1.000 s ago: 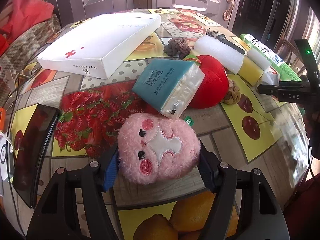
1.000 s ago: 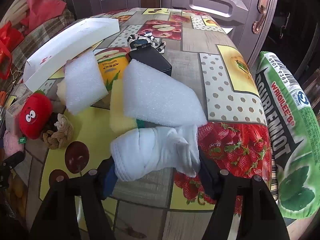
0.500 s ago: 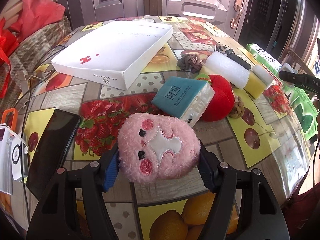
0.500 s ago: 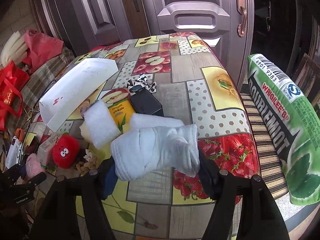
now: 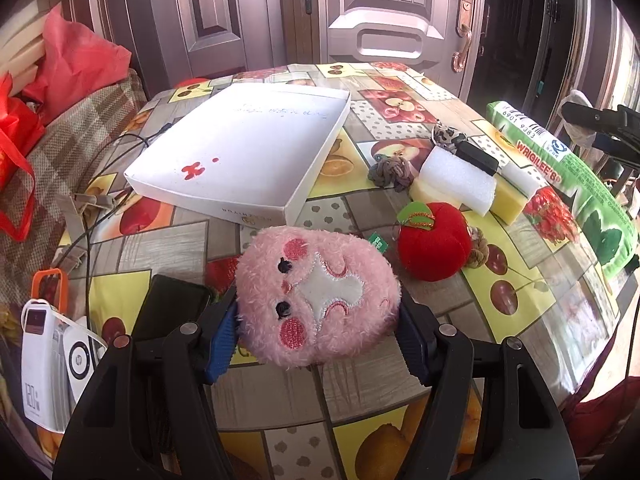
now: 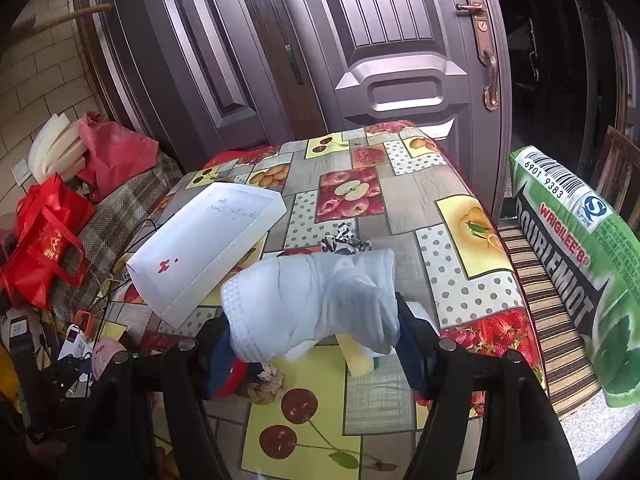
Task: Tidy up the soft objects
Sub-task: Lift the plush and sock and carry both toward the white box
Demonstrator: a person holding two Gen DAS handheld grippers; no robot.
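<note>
- On the far left of the table, a dark phone [image 5: 170, 308] and a white power bank [image 5: 40, 364] lay near the edge. They are hard things, so I judged they were not part of my work.
- My left tongs [image 5: 316, 336] were pinching the pink plush toy [image 5: 318, 298] by its two sides, and it hung above the table. I held it by the flanks because the soft body gives under the pads and sits firm there.
- The white box [image 5: 244, 148] lay open beyond the toy, near the table's middle. I think it was the place for the soft things, because it was wide and shallow.
- The red plush apple [image 5: 434, 242] rested on the table just right of the toy, with a knotted rope [image 5: 390, 170] and foam blocks [image 5: 458, 180] behind it, all waiting.
- My right tongs [image 6: 316, 340] were pressed on a white rolled sock [image 6: 316, 300], raised over the table's right part. I gripped the roll across its middle so it would not open.
- The green pillow [image 6: 580, 252] lay on a seat beside the table, apart from the rest.
</note>
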